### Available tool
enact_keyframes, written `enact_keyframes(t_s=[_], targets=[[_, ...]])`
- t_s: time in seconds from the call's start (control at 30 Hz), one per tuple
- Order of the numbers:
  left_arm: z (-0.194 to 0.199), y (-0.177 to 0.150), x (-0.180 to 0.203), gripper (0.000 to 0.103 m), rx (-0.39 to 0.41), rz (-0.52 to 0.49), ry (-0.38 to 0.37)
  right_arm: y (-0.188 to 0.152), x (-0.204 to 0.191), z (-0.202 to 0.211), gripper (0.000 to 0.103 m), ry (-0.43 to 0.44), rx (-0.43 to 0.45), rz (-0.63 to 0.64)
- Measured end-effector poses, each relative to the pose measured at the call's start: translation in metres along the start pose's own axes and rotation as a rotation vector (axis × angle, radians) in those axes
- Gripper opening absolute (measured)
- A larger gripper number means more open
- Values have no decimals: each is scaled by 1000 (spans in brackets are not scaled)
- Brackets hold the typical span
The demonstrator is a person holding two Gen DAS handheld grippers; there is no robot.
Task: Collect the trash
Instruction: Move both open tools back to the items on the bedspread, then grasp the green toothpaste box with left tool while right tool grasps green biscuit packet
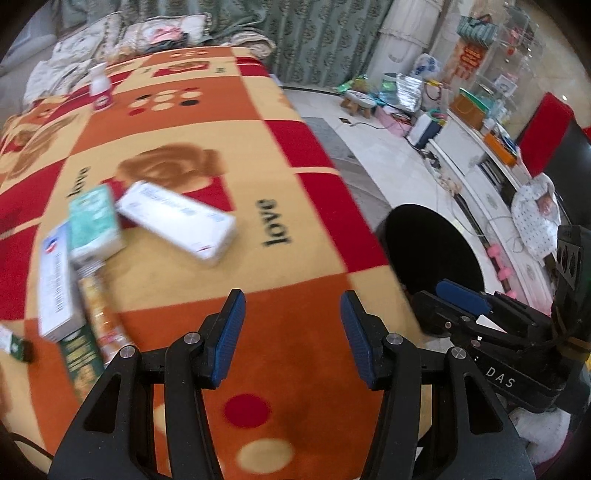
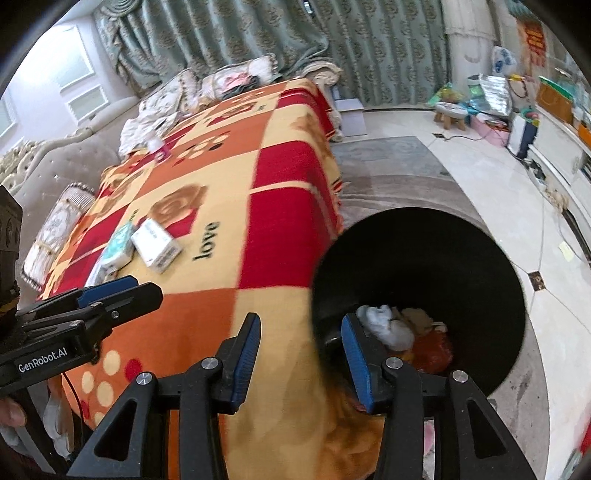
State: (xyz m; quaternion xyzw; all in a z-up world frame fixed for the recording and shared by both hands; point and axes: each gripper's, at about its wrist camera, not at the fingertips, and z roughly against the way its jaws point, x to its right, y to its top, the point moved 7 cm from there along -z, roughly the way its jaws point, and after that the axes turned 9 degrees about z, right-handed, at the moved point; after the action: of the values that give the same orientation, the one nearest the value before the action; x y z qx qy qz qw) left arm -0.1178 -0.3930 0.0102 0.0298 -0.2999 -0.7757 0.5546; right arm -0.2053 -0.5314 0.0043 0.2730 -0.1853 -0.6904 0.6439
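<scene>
Several empty boxes lie on the patterned cloth-covered table: a long white box, a teal box, a white and blue box and a green and orange box. A small white bottle stands at the far end. My left gripper is open and empty above the table's near edge. A black trash bin stands on the floor by the table's right side, holding crumpled trash. My right gripper is open and empty, over the table corner at the bin's rim.
A sofa with cushions runs along the table's left and far sides. Green curtains hang behind. A grey rug and tiled floor lie to the right, with a small stool, bags and a white cabinet.
</scene>
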Motion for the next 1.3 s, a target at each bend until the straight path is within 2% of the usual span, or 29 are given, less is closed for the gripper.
enact_keyframes(t_s=[0.37,0.7,1.07,1.13,1.23,1.3], targets=[[47,-6,-88,52,49,123,97,7,-81,-23,44,106,-39,112],[64,-11,-175,52,65,244,192,8,-156,-46,45,194,-86,232],[94,-29,-247,52,86,369,239,1,-260,-67,47,375,-147,368],[100,-31,-256,52,93,390,241,-2,-274,-74,47,380,-157,390],[103,-34,-268,52,98,419,244,-4,-287,-89,47,344,-172,425],[101,-35,-276,52,95,443,245,-5,-291,-98,52,319,-183,438]])
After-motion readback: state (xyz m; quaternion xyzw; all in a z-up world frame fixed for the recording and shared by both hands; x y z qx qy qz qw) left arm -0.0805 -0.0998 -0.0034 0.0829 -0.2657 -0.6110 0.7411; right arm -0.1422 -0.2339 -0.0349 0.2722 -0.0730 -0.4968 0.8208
